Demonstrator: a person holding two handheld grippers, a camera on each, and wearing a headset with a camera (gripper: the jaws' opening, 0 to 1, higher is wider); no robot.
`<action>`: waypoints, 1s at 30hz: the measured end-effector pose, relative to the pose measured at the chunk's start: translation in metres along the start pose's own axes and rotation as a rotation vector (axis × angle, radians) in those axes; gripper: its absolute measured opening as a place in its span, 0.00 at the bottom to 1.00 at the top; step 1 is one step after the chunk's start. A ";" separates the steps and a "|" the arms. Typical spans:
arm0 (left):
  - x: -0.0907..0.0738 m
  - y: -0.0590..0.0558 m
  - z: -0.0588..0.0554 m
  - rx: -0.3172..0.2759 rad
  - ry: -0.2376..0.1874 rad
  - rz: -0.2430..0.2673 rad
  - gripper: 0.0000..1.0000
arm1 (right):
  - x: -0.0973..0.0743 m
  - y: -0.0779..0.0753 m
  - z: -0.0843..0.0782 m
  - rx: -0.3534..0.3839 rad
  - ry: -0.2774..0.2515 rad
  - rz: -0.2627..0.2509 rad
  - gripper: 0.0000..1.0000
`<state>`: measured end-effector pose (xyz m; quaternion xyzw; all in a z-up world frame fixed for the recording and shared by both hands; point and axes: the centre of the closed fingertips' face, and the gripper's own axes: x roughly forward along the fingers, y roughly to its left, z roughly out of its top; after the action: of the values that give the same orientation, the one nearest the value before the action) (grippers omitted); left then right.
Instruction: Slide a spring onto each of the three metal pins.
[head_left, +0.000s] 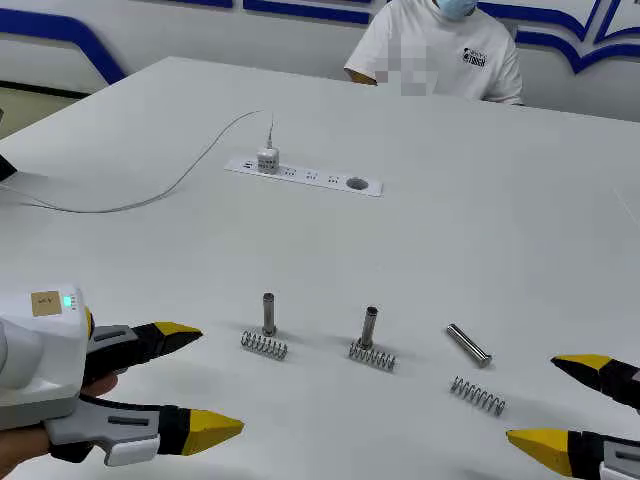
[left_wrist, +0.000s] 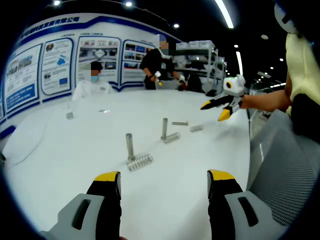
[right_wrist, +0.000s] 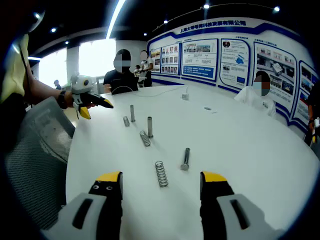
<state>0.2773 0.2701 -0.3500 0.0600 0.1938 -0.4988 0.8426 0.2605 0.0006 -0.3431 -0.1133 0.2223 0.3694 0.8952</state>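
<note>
- Fingers (left_wrist: 107, 181) of the left gripper (head_left: 207, 380) are spread wide with nothing between them, low over the near left part of the bench (head_left: 450, 230)
- Right gripper (head_left: 533, 400) sits at the near right, its yellow-tipped fingers likewise parted and empty, pointing in toward the row of parts
- Both grippers are apart from the pins and springs
- Left pin (head_left: 269, 312) stands upright on the bench, and the left spring (head_left: 264, 345) lies flat just beside its base, on the near side
- Middle pin (head_left: 369, 326) stands upright to the right of it, with the middle spring (head_left: 372, 355) lying on its side just near of its foot
- Right pin (head_left: 468, 345) lies flat on the bench, angled from far left to near right
- Right spring (head_left: 477, 394) lies on the near side of that pin, close but apart, roughly parallel to it
- All three springs are off the pins and rest on the bench surface
- From the right gripper view, the lying pin and its spring are the closest parts ahead of the fingers, with the two standing pins farther along
- From the left gripper view, the left pin and its spring are the closest
- Farther back, a white power strip (head_left: 305, 176) is set into the bench, with a small white charger (head_left: 267, 160) plugged in near its left end and a thin cable (head_left: 150, 195) trailing off to the left
- Seated at the far side of the bench is a person (head_left: 440, 50) in a white shirt
</note>
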 end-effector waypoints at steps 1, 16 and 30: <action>0.000 0.001 0.000 0.000 -0.001 0.002 0.71 | 0.000 0.000 0.001 0.002 -0.002 -0.001 0.64; 0.000 -0.002 0.002 -0.002 -0.009 0.000 0.71 | 0.002 -0.001 0.001 -0.003 0.009 -0.012 0.63; -0.001 -0.003 0.001 -0.014 -0.019 0.002 0.71 | 0.004 -0.003 0.000 0.001 0.027 -0.024 0.61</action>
<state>0.2746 0.2692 -0.3482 0.0494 0.1894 -0.4972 0.8453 0.2649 0.0012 -0.3452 -0.1205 0.2333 0.3567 0.8966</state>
